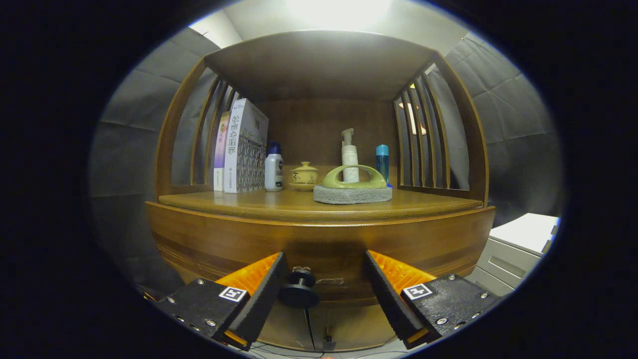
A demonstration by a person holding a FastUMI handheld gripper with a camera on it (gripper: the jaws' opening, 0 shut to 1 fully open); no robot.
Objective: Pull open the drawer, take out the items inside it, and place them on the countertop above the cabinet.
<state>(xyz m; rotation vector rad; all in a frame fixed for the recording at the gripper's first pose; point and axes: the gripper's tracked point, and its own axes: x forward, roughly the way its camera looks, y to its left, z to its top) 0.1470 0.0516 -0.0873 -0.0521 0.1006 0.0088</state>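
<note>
Drawer front, a broad wooden band running crosswise just under the countertop of the cabinet, appears flush with the cabinet face, so we read it as closed; its contents are hidden. Its knob, a dark round pull on a short stem, juts straight out of the front toward the camera and lies between the fingers, much closer to the left finger than to the right finger. We show the gripper spread wide, holding nothing; whether the left pad just touches the knob we cannot tell, and a clear gap separates the knob from the right pad. The relation that matters here is this offset: the knob's axis points outward along the line of the fingers, while the drawer's long axis runs from side to side, so any pull would go straight back along the knob's stem. On the countertop stand books, a white bottle, a small lidded pot, a pump bottle, a blue bottle and, nearest the edge, a green-handled scrubbing pad. A closed drawer with things above fits either an early or a late stage.
</note>
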